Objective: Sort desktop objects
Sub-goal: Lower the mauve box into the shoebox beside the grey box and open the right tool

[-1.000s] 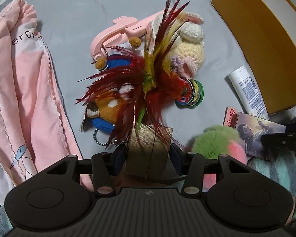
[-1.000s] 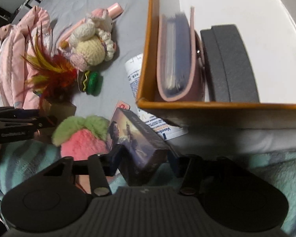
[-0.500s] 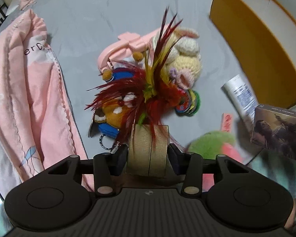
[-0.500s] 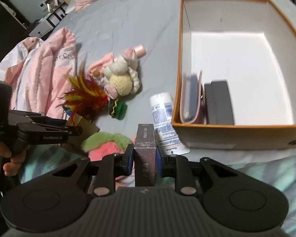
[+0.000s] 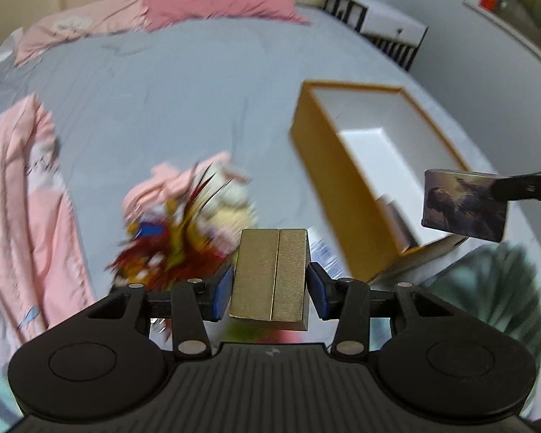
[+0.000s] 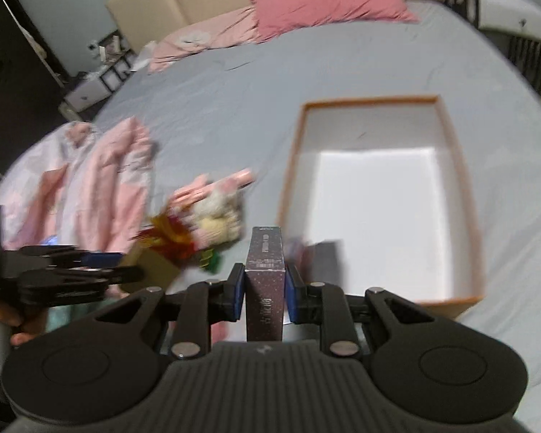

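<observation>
Nearest in the left wrist view, the left claw is clamped on a gold cardboard box, its blue pads pressing the two side walls; the box looks light and hollow, with a seam down its face, so I judge it will crush if squeezed harder, and the flat side walls are the right place to hold it. In the right wrist view the right claw is clamped on the narrow edges of a dark picture box, held upright on its thin side; it seems stiff and glossy, light enough to carry, yet smooth enough to slip if the grip slackens. Both boxes are lifted clear of the grey bed. Just beyond, to the left, lies a blurred heap of soft things: a red and yellow feather toy and a cream crocheted doll, both limp and best pinched at a firm part. To the right stands the orange sorting box, open-topped, white inside, with dark items blurred at its near corner. Further left a pink garment lies crumpled, and pink pillows sit at the far headboard.
</observation>
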{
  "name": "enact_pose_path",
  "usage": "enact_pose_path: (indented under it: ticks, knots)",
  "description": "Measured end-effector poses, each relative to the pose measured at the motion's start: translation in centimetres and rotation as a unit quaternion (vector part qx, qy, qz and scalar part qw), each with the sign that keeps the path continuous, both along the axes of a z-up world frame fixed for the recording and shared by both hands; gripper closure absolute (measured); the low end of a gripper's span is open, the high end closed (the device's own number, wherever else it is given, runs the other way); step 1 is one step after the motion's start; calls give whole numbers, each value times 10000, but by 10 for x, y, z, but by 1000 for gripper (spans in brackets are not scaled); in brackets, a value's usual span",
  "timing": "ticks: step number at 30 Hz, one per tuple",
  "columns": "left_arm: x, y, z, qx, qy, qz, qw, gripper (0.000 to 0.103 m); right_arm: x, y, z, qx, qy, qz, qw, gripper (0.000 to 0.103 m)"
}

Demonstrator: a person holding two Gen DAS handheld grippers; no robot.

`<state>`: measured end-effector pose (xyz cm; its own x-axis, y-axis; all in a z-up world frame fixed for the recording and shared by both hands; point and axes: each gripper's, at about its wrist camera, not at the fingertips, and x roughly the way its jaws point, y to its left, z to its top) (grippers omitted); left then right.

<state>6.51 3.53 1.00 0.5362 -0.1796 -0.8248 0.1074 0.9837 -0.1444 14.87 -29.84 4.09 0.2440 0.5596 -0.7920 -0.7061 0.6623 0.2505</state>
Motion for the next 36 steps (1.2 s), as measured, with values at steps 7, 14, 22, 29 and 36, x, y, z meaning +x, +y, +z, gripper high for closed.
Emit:
enact_pose_path:
  ticks: [7,14,22,29,36]
  knots:
    - [29,-34,0,-180,-95,-28,9998,52,80,7,-37,-1113,453,-275,9924,79]
    - [50,-55,-16,-152,60,-47,9999,52,118,42,-89,-1548,1239,86,9801,79]
    - [65,-59,-24,-202,185,-43,9996,52,125,75,-120,-1954,1768,440,9636,79]
    - [71,-63,-27,-304,220,-91,9993,52,133,81,-126,-1773,2359,314,9550,72]
    - [73,-61,-28,-400,254,-16,9989,52,138,65,-138,-1427,2735,94,9512,63]
